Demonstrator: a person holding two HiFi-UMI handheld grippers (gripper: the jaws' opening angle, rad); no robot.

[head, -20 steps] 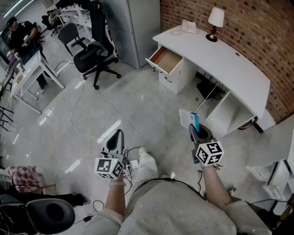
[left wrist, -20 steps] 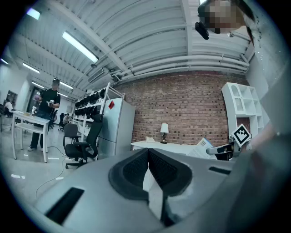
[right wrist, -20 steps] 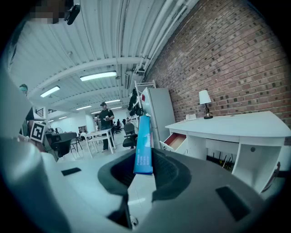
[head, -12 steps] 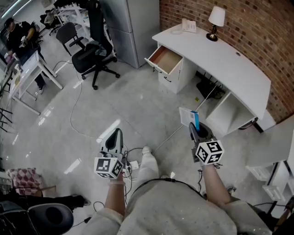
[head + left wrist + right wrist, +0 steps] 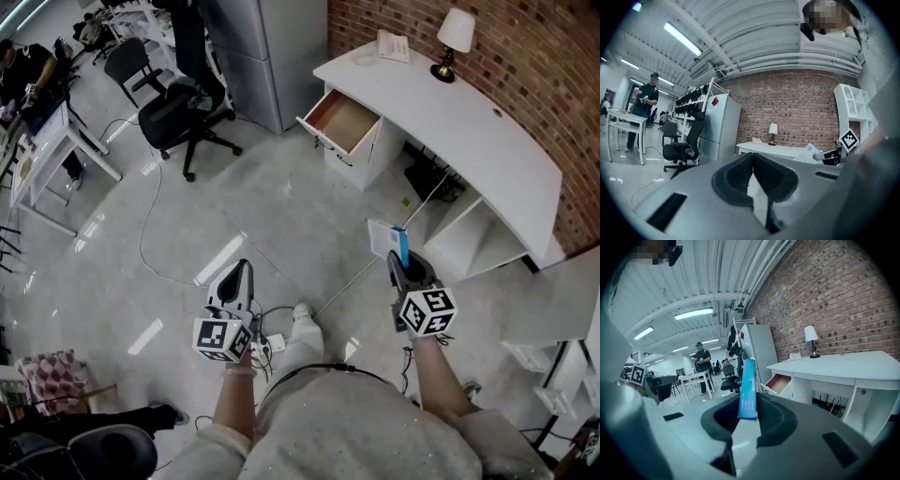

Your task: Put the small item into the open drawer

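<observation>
R hand-held gripper (image 5: 400, 260) clamps blue box (image 5: 401, 246); L hand-held gripper (image 5: 241, 272) closed, empty; drawer (image 5: 342, 120) well apart.

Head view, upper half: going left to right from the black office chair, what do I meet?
black office chair → grey cabinet → open drawer → telephone → table lamp

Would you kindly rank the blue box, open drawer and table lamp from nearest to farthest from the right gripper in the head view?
1. blue box: held in the right gripper.
2. open drawer: ahead, desk's left end.
3. table lamp: desk top, by the wall.
</observation>
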